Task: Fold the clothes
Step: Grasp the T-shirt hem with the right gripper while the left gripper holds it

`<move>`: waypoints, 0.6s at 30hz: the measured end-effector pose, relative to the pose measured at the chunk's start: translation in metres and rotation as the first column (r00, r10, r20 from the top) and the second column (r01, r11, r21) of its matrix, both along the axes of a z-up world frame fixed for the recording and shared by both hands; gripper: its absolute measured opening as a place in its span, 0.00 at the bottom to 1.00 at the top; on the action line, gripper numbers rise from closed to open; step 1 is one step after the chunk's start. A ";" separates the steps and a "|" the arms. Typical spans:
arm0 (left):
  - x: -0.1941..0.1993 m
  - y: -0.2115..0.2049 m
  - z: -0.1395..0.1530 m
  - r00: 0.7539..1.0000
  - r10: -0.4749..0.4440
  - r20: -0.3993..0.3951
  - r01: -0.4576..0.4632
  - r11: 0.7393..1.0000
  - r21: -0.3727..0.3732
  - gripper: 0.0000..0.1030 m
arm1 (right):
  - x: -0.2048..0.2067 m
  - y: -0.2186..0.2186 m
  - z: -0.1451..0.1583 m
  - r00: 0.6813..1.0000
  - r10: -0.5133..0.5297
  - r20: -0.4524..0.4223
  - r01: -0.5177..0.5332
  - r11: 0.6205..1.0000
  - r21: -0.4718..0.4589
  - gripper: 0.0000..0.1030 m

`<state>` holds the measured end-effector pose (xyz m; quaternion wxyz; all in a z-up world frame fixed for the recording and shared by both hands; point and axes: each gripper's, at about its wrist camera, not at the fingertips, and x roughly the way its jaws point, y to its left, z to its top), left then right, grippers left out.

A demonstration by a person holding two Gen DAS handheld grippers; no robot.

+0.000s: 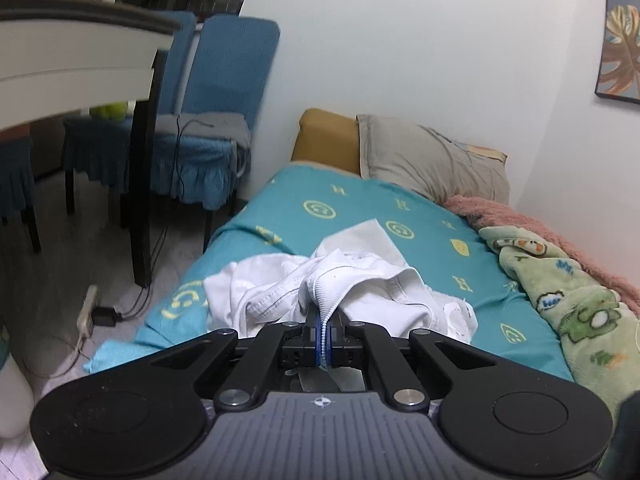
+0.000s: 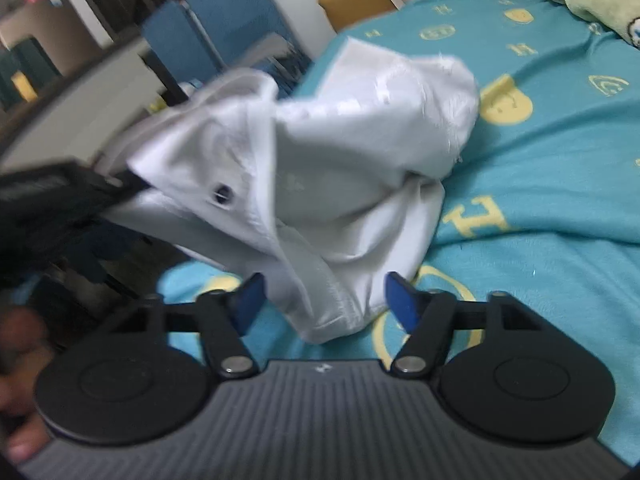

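Observation:
A crumpled white garment (image 1: pixel 280 292) lies bunched on the teal patterned bed sheet (image 1: pixel 360 208). My left gripper (image 1: pixel 323 312) is shut on its ribbed collar edge and lifts that part. In the right wrist view the garment (image 2: pixel 340 152) hangs partly raised, pulled up at the left by the blurred dark left gripper (image 2: pixel 124 188). A dark button shows on its placket. My right gripper (image 2: pixel 324 296) stands with its blue pads (image 2: pixel 248 300) apart on either side of the garment's lower hem. The cloth lies between them and the pads do not press on it.
A grey pillow (image 1: pixel 428 160) and a mustard cushion (image 1: pixel 328 136) sit at the head of the bed. A green cartoon blanket (image 1: pixel 560 280) and a pink one (image 1: pixel 520 216) lie along the wall. Blue chairs (image 1: pixel 224 80), a table (image 1: pixel 80 52) and a power strip (image 1: pixel 88 312) stand left of the bed.

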<state>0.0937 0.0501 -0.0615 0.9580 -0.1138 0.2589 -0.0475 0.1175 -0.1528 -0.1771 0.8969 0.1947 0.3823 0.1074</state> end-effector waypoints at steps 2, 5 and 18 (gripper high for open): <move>0.004 0.006 -0.003 1.000 0.005 -0.015 -0.005 1.000 -0.016 0.02 | 0.007 0.006 -0.015 0.999 -0.017 -0.050 0.014 0.998 -0.064 0.44; 0.009 0.012 -0.009 0.998 0.002 -0.058 -0.004 1.000 -0.023 0.02 | 0.002 0.006 -0.008 0.999 -0.049 -0.002 0.048 0.986 -0.162 0.12; -0.013 -0.016 -0.027 0.975 -0.136 -0.175 0.171 0.965 0.200 0.13 | -0.045 -0.040 0.064 0.946 -0.241 0.218 0.275 0.950 -0.144 0.07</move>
